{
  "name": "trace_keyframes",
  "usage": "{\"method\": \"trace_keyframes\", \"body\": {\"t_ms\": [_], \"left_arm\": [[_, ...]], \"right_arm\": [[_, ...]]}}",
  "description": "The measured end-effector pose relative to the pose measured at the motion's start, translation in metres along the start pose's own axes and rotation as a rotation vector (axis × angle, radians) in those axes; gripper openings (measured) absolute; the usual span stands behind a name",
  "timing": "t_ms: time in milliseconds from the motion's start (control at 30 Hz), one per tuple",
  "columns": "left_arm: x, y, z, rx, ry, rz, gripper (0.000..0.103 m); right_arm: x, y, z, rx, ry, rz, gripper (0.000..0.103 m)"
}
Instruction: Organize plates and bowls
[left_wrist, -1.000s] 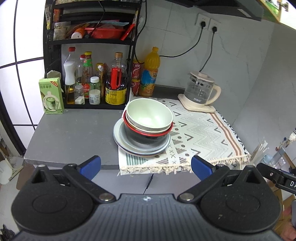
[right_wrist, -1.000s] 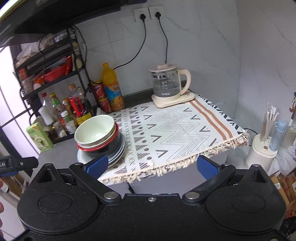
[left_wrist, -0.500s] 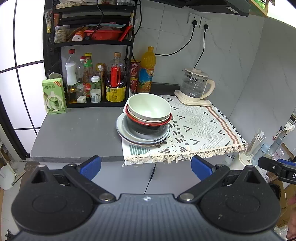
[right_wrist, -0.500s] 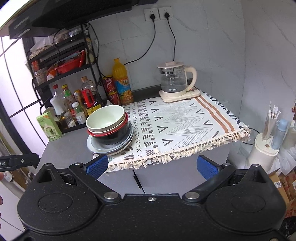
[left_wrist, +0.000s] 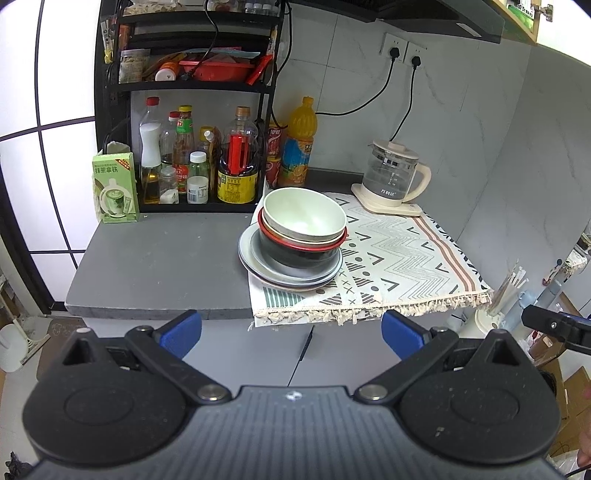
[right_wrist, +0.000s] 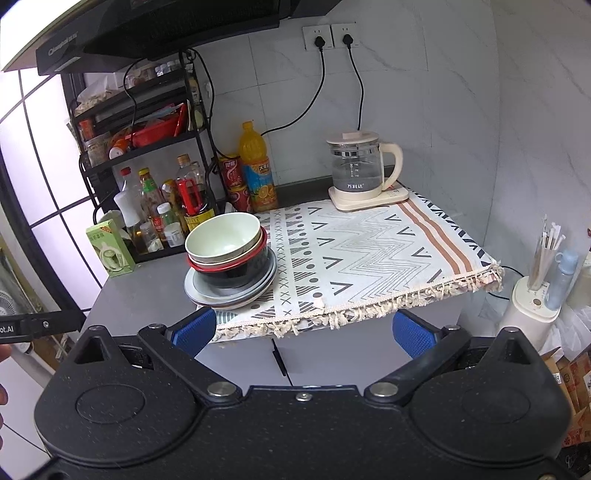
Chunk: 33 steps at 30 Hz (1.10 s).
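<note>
On the grey counter (left_wrist: 155, 258), a patterned fringed cloth (left_wrist: 399, 258) covers the right part, its fringe hanging over the front edge. Against the wall at the left rear stands a black shelf rack (left_wrist: 192, 85) crowded with bottles and jars; a green carton (left_wrist: 115, 188) stands just beside it, and a glass kettle (left_wrist: 393, 177) on its base sits at the far right corner of the cloth.

At the left edge of the cloth lies the stack of dishes: grey plates (left_wrist: 288, 273) at the bottom, a black bowl (left_wrist: 299, 254) on them, a red-rimmed bowl (left_wrist: 301, 242) nested inside it, and a pale green bowl (left_wrist: 304, 214) on top, tilted slightly.

Left gripper (left_wrist: 291, 330): held off the counter, in front of and below its front edge, blue pads spread wide with nothing between them; the stack lies straight ahead, well apart.

Right gripper (right_wrist: 303, 330): likewise in front of the counter edge, pads wide apart and empty; the stack (right_wrist: 229, 266) lies ahead and to the left, well apart.
</note>
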<state>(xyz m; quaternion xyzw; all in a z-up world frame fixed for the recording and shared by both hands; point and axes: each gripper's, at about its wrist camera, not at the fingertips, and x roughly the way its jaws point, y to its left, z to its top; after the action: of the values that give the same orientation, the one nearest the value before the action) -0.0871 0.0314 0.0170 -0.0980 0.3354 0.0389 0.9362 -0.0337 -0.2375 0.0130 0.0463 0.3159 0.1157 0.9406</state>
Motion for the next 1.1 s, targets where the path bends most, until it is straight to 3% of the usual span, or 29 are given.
{"method": "trace_keyframes", "body": {"t_ms": [1100], "left_arm": [[0.015, -0.017, 0.006, 0.013, 0.014, -0.011, 0.102]], "right_arm": [[0.007, -0.009, -0.005, 0.032, 0.014, -0.020, 0.103]]}}
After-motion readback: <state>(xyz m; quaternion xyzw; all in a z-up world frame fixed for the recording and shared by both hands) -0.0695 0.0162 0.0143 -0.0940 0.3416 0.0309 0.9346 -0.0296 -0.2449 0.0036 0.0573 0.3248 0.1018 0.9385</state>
